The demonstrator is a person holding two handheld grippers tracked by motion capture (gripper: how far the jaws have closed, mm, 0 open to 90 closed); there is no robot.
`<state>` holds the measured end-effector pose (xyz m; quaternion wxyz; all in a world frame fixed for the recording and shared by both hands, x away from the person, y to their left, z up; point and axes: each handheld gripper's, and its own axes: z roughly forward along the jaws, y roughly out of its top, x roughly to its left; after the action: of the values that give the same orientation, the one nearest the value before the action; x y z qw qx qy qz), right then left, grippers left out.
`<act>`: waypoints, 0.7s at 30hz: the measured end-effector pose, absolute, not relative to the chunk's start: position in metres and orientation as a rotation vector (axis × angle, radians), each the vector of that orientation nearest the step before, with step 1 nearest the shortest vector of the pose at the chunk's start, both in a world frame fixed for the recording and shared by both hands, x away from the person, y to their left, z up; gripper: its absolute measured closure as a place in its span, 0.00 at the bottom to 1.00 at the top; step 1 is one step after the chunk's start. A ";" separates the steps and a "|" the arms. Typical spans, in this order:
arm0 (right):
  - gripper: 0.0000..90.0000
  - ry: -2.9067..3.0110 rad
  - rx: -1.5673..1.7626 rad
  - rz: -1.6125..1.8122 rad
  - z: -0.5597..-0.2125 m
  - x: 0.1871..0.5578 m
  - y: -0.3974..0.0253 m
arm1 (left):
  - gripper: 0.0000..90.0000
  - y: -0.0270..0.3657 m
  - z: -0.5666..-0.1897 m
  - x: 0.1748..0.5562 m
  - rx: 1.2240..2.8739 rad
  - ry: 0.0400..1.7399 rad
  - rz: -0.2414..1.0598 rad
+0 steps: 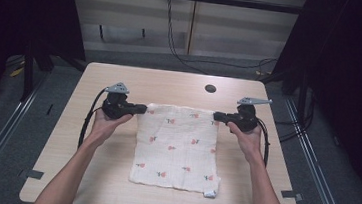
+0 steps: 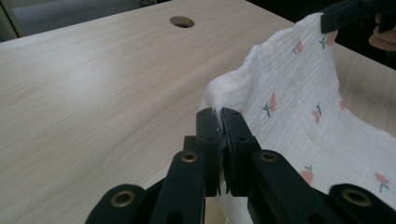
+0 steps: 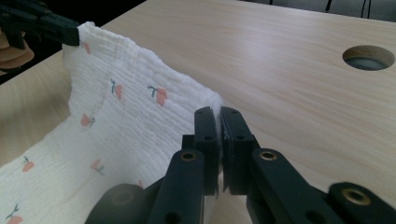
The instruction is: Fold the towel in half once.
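Observation:
A white cloth (image 1: 177, 149) with small red flower prints lies spread on the wooden table (image 1: 121, 78). My left gripper (image 1: 143, 109) is shut on its far left corner, and my right gripper (image 1: 216, 116) is shut on its far right corner. In the left gripper view the cloth (image 2: 299, 102) rises from the pinched corner between the jaws of the left gripper (image 2: 219, 114), and the other gripper (image 2: 348, 14) holds the far corner. In the right gripper view the right gripper (image 3: 218, 112) clamps the cloth (image 3: 126, 116) edge, and the other gripper (image 3: 42, 23) grips the opposite corner. The far edge is lifted slightly off the table.
A round cable hole (image 1: 210, 89) sits in the table behind the cloth, also in the left gripper view as a hole (image 2: 182, 21) and in the right gripper view as a hole (image 3: 368, 57). Dark curtains and cables lie beyond the table. The cloth's near edge rests close to the table's front.

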<state>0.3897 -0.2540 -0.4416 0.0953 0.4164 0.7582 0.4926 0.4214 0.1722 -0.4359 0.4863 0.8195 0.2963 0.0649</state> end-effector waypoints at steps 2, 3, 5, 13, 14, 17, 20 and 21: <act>0.96 2.248 1.225 1.462 -0.441 0.389 -0.255 | 0.96 0.173 -0.433 0.418 2.000 0.701 0.157; 0.96 2.251 1.219 1.465 -0.439 0.388 -0.255 | 0.96 0.174 -0.432 0.416 1.992 0.691 0.150; 0.96 2.262 1.190 1.499 -0.436 0.383 -0.256 | 0.96 0.177 -0.431 0.411 1.985 0.685 0.154; 0.96 2.273 1.133 1.497 -0.423 0.367 -0.254 | 0.96 0.184 -0.424 0.389 1.990 0.631 0.184; 0.96 2.270 1.129 1.510 -0.422 0.365 -0.254 | 0.96 0.185 -0.421 0.387 1.990 0.619 0.196; 0.96 2.274 1.103 1.512 -0.419 0.359 -0.254 | 0.96 0.188 -0.417 0.382 1.979 0.605 0.199; 0.96 2.281 1.081 1.530 -0.417 0.353 -0.254 | 0.96 0.187 -0.417 0.379 1.983 0.590 0.200; 0.96 2.285 1.078 1.536 -0.417 0.351 -0.255 | 0.96 0.188 -0.417 0.378 1.982 0.577 0.189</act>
<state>0.3515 -0.2547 -0.4170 0.0924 0.3629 0.7694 0.5175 0.3783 0.1877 -0.4175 0.5093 0.8228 0.2397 0.0784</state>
